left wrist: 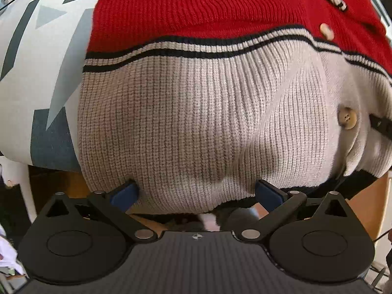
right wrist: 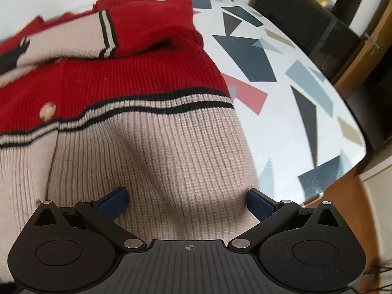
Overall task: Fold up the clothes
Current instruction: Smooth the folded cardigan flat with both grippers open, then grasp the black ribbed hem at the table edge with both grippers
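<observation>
Ribbed knit cardigan point(left wrist: 196, 112) — red above, beige below — lies on the patterned worktop point(right wrist: 281, 127), its hem overhanging the near edge. Soft, thick, drapes heavily; best taken at the hem. Left claw point(left wrist: 196, 191) and right claw point(right wrist: 187, 198) both spread wide, straddling beige fabric — nothing gripped.

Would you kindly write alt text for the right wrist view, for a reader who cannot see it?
The right gripper, jaws wide open, straddles the beige ribbed hem of a red and beige knitted cardigan. The cardigan lies on a white tablecloth with coloured geometric shapes.
</observation>
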